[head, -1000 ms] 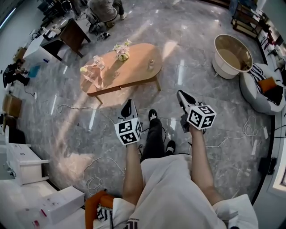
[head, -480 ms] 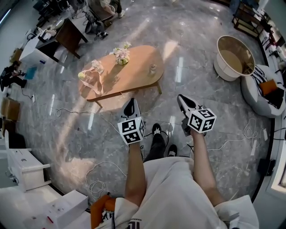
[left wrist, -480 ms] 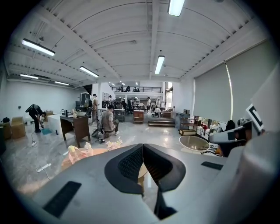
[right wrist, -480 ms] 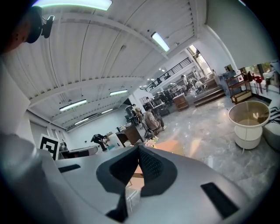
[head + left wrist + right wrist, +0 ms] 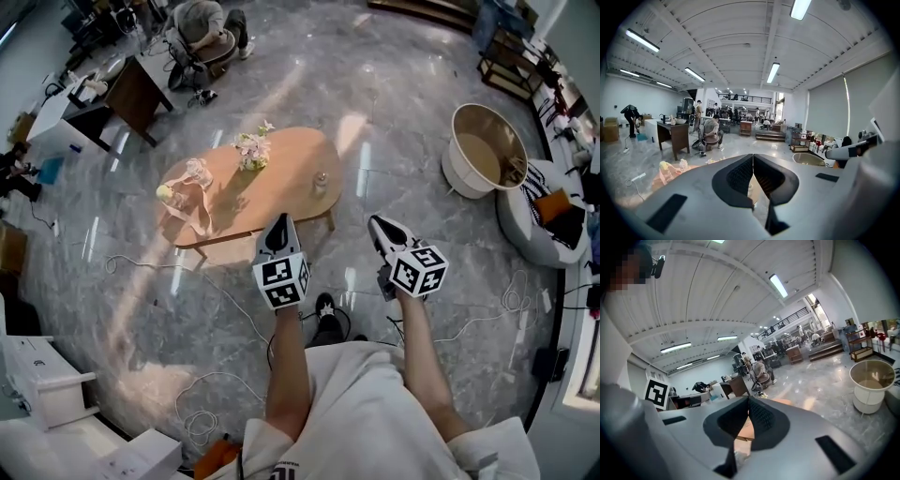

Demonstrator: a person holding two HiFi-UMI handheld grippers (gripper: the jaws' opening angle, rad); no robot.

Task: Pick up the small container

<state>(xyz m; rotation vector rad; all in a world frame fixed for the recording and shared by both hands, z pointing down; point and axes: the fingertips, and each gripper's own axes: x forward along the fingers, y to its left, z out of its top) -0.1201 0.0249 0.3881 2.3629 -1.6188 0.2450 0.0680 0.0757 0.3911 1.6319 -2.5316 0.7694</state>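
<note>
The small container, a little clear jar, stands near the right end of the oval wooden table. On the same table are a flower bunch and a pink cloth with glassware. My left gripper hangs over the table's near edge, jaws shut and empty, a short way from the jar. To the right of the table, my right gripper is over the floor, also shut and empty. In the left gripper view the shut left gripper hides the jar. The right gripper points past the table.
A big round beige tub stands on the floor at the right, with a beanbag beside it. Cables trail over the marble floor. A dark desk and a crouching person are beyond the table. White boxes sit lower left.
The person has stepped toward the table, so it sits closer to both grippers. The left gripper now reaches the table's near edge. Both grippers stay shut.
</note>
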